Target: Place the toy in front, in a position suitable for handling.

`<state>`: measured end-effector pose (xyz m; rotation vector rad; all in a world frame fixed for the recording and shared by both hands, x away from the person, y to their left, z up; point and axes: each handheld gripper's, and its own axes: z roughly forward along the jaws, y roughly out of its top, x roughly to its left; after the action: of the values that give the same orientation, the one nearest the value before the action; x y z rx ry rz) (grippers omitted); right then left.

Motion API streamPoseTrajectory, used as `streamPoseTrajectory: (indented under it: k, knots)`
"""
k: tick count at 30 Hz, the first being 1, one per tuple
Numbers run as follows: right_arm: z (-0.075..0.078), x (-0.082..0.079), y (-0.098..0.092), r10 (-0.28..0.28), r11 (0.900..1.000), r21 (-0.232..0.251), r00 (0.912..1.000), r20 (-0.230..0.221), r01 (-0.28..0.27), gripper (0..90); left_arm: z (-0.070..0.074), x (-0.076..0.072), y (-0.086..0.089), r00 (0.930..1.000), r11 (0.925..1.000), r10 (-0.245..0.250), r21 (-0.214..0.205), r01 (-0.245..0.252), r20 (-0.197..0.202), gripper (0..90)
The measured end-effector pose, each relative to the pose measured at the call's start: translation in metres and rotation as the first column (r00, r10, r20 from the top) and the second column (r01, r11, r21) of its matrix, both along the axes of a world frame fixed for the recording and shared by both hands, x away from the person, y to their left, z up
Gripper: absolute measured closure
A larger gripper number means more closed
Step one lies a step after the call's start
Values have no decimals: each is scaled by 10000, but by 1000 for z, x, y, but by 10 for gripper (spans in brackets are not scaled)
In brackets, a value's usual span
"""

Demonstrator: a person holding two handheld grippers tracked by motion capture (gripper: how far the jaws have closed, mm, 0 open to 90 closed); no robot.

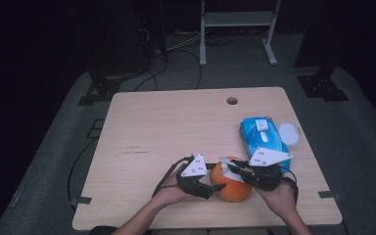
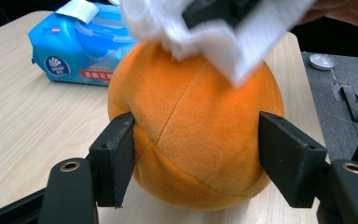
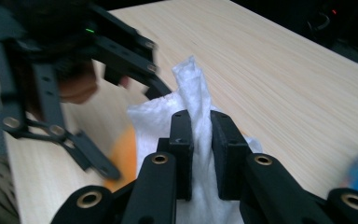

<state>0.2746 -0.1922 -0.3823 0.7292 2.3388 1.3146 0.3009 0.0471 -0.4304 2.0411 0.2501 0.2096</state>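
The plush ball [image 2: 193, 135] is orange, the wipe [image 3: 193, 112] white, the wipes pack [image 1: 264, 137] bright blue with a white flap and a red strip of lettering, the tabletop [image 1: 166, 127] pale wood-grain — and both tongs [image 2: 196, 156] [image 3: 201, 140] black with brass-coloured rivets.

1. Setting: a lab or recording studio rather than a home, lit at the centre and dark all round
2. Work surface: one light wooden table [image 1: 176, 127] with a cable hole [image 1: 232, 101], standing on grey floor covering [image 1: 367, 147]
3. Surroundings: black stand bases [image 1: 321, 85] at both far corners, loose cables [image 1: 176, 54] trailing over the floor, and a white metal frame [image 1: 237, 27] behind the table
4. Fixings: strips of tape [image 1: 81, 200] hold the floor covering down near the table edges
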Motion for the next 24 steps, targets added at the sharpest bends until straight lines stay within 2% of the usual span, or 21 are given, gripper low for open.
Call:
streamPoseTrajectory:
  k: [3,5,8,11,13,16,20,24]
  knots:
    - [-4,4,-11,-259,9996,89,9993,-271,261,789,-1,2,2,9999,10000,-1,-54,0,-169,298]
    - [-6,6,-13,-205,9996,177,9990,-404,212,789,0,4,1,9986,9999,1,-151,-9,-531,241]
    - [-7,4,-9,-153,9998,126,9990,-409,158,789,2,8,3,9931,9992,-5,-409,-43,-1171,166]
    - [-7,1,0,206,9995,229,9983,-544,-194,788,2,11,3,9873,9987,132,-469,-209,-1582,154]
    - [-7,-3,9,520,9983,294,9968,-608,-503,788,0,10,3,9897,9994,207,-243,-243,-1415,197]
    - [-6,-7,20,599,9980,-175,9979,-265,-603,787,-2,8,6,9948,9998,152,-101,-163,-1011,274]
    - [-4,-3,11,352,9993,-128,9992,-200,-355,788,-2,7,7,9964,9999,110,-38,-113,-837,310]
    - [-8,5,-7,-188,9997,-145,9993,-326,183,788,-4,8,10,9956,10000,58,-32,-61,-940,310]
